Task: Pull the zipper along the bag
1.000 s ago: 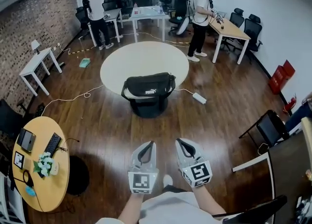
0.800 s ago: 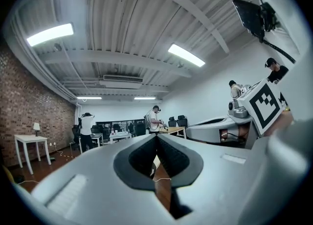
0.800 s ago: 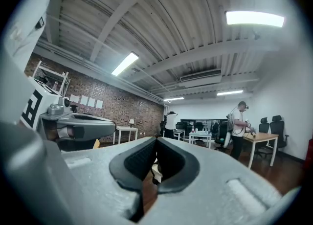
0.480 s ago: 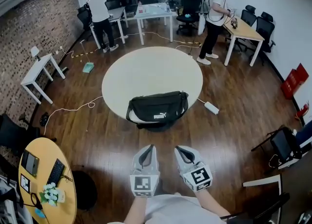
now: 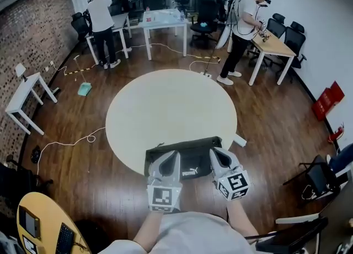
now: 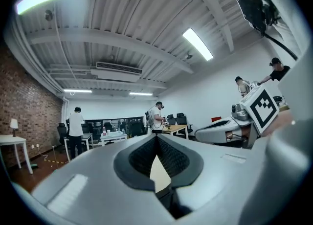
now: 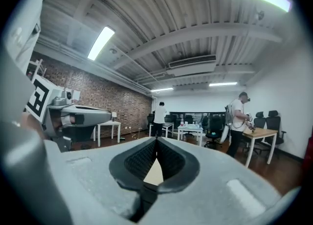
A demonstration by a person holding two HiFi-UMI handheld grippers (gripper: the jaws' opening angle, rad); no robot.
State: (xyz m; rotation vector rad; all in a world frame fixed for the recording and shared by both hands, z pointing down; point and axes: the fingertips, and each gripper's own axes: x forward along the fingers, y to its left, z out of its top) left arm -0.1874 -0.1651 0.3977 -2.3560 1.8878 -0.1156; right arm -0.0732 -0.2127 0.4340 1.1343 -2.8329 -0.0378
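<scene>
A black bag (image 5: 193,152) with a white logo lies at the near edge of the round cream table (image 5: 171,109). In the head view both grippers are held low, right in front of the bag and overlapping its near side. My left gripper (image 5: 171,154) is shut, its tips meeting with nothing between them. My right gripper (image 5: 216,152) is shut and empty as well. In the left gripper view the left gripper (image 6: 156,137) points out at the room, and so does the right gripper (image 7: 156,139) in its own view; the bag shows in neither. The zipper cannot be made out.
A white power strip (image 5: 240,140) and cables lie on the wooden floor beside the table. Two people (image 5: 242,26) stand at desks at the back. A black chair (image 5: 319,176) is at the right, a yellow round table (image 5: 38,226) at the lower left.
The person has walked up to the round table: the bag, far ahead a second ago, now lies just beyond the gripper tips. Both grippers stayed shut, side by side.
</scene>
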